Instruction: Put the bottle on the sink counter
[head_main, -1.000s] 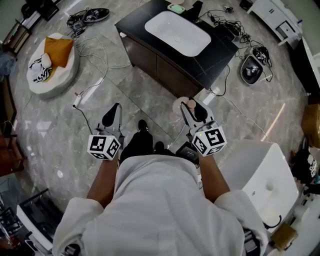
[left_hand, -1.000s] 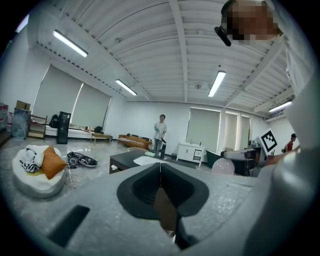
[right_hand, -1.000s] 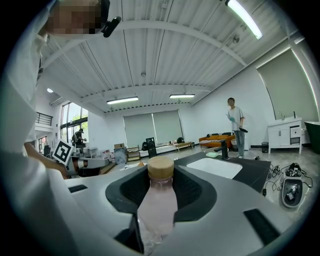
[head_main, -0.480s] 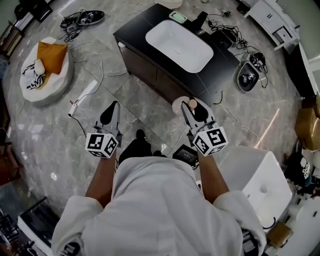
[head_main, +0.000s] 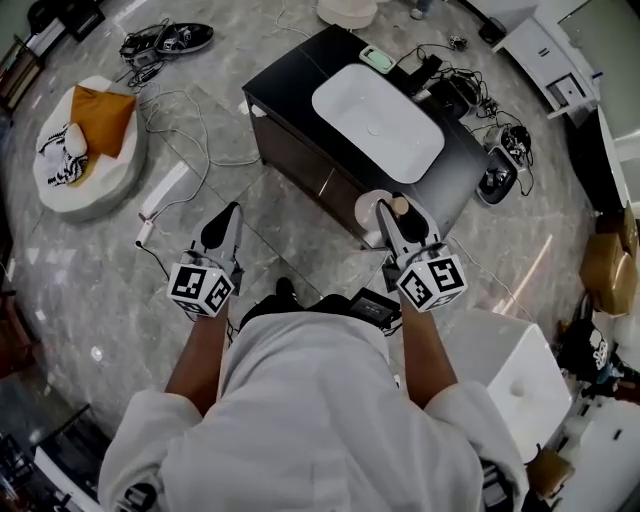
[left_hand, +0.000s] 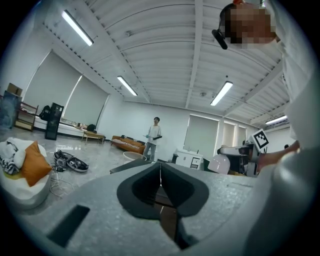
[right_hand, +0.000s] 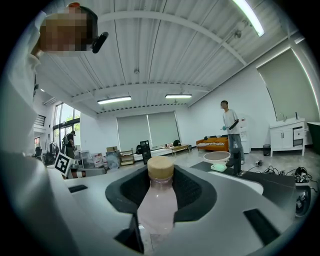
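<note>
A pale pink bottle (right_hand: 157, 200) with a tan cap stands upright between the jaws of my right gripper (right_hand: 160, 187), which is shut on it. In the head view the bottle (head_main: 374, 210) and right gripper (head_main: 396, 216) hang by the near corner of the black sink counter (head_main: 290, 75). A white basin (head_main: 377, 122) is set into the countertop. My left gripper (head_main: 222, 226) hovers over the grey floor to the left of the counter. Its jaws meet at the tips with nothing held, as the left gripper (left_hand: 160, 172) view shows.
A round white cushion (head_main: 85, 150) with an orange pillow lies far left. Cables, a power strip (head_main: 163, 198) and shoes (head_main: 185, 38) litter the floor. A green dish (head_main: 377, 58) sits at the counter's back. A white cabinet (head_main: 510, 365) stands right. A person (right_hand: 231, 135) stands beyond.
The sink counter has come closer to my right gripper, and the bottle now hangs by its near corner. Both grippers keep their states.
</note>
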